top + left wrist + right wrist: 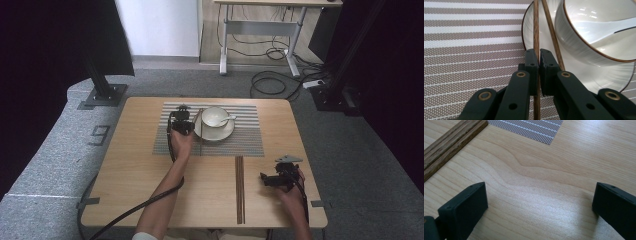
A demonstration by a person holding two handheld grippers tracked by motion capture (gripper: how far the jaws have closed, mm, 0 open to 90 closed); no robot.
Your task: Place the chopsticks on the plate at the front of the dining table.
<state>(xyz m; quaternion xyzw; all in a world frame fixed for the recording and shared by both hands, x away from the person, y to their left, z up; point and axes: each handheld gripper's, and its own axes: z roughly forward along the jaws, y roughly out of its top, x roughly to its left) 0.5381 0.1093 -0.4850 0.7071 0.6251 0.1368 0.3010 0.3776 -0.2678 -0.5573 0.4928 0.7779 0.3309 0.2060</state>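
Observation:
My left gripper (539,56) is shut on a brown wooden chopstick (536,30) that lies lengthwise over the striped placemat (474,50). A second chopstick (551,32) slants across the rim of the white saucer (579,72) just right of it. On the saucer stands a white bowl (579,42) with a white spoon (604,26) in it. From above, the left gripper (184,122) sits just left of the bowl (215,116). My right gripper (540,195) is open over bare wood, nothing between its jaws. In the high view the right gripper (267,179) is right of another chopstick pair (240,190).
The wooden table (130,165) carries the placemat (240,140) at its far middle. The chopstick pair (449,142) lies along the upper left of the right gripper view, with the placemat's corner (531,128) beyond. A desk and floor cables (270,80) stand behind the table.

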